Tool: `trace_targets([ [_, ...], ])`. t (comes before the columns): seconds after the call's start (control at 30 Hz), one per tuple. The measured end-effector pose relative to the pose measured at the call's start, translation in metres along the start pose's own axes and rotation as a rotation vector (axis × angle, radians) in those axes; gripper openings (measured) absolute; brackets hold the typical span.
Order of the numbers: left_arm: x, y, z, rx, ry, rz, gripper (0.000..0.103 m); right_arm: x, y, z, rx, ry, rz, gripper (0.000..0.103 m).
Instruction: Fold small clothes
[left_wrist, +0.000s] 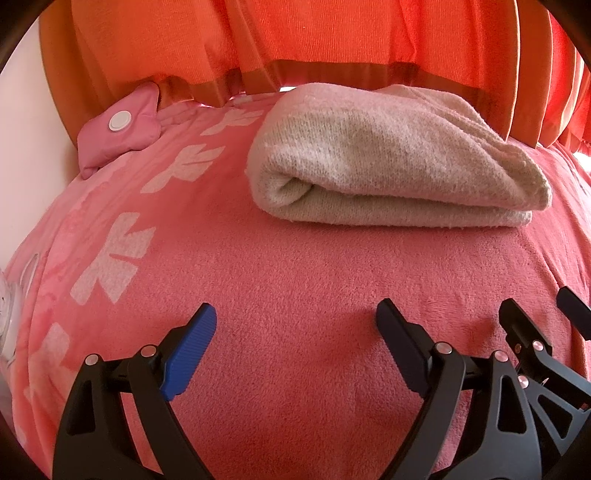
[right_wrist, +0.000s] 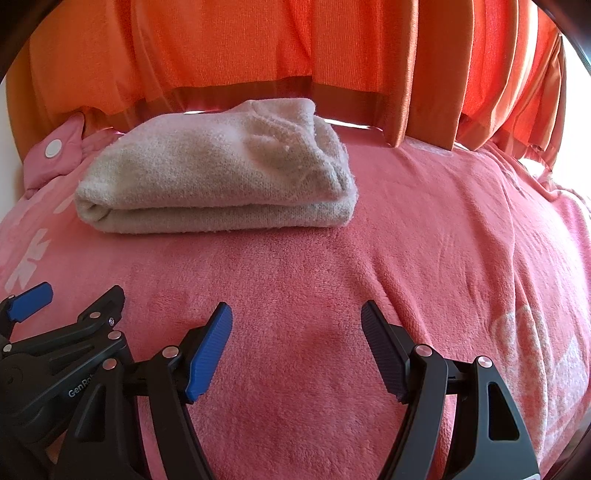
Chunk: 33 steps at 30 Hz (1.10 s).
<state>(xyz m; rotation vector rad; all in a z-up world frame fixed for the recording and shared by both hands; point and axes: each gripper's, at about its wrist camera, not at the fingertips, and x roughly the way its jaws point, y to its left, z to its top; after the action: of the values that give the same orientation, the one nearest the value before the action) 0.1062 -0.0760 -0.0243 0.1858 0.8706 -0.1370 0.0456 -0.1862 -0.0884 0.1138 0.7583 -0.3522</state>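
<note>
A beige knitted garment (left_wrist: 388, 162) lies folded into a thick rectangle on the pink fleece blanket (left_wrist: 295, 280), toward the far edge of the bed. It shows in the right wrist view too, as the folded garment (right_wrist: 218, 177) at upper left. My left gripper (left_wrist: 295, 325) stands open over bare blanket, well short of the garment, nothing between its fingers. My right gripper (right_wrist: 295, 325) is also open and empty, beside the left one and equally short of the garment. Each gripper appears at the edge of the other's view.
Orange curtains (left_wrist: 295, 37) hang behind the bed. A small pink padded item with a white round cap (left_wrist: 118, 129) rests at the far left edge of the blanket. White leaf patterns run along the blanket's left side. Bright window light shows at the right.
</note>
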Motion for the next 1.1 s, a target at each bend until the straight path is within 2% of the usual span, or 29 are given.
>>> trace_targets([
  [1.1,-0.0003,-0.0006,-0.0011,0.004,0.004,0.007,0.086,0.0015,-0.0006,-0.0012,0.003,0.009,-0.005,0.071],
])
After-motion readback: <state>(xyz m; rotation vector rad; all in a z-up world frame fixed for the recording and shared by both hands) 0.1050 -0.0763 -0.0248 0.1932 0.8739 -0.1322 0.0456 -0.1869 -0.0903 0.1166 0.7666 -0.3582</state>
